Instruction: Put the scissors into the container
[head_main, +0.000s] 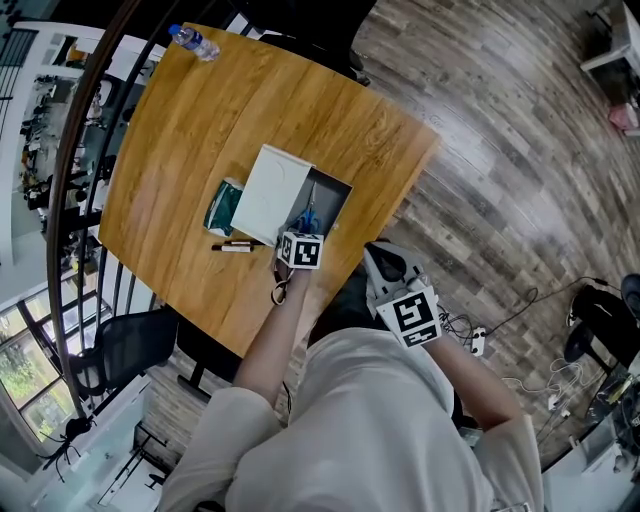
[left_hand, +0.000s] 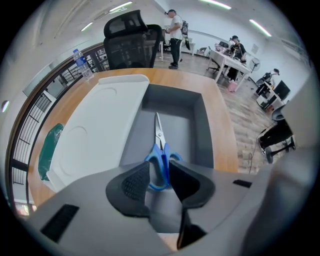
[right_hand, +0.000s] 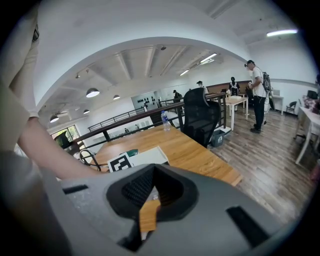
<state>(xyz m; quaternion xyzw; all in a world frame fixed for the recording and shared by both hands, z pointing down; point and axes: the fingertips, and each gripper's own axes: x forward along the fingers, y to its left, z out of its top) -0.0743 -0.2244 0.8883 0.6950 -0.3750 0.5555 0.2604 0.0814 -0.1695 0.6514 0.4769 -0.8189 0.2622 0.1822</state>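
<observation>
The scissors have blue handles and thin silver blades, shut together. They lie inside the container, a grey open box. The blue handles sit right between the jaws of the left gripper. The jaws stand wide apart and do not squeeze them. The blades point straight away from the jaws. The box lies just in front of and under those jaws, on the wooden surface. A white lid rests against its side, left of the jaws.
</observation>
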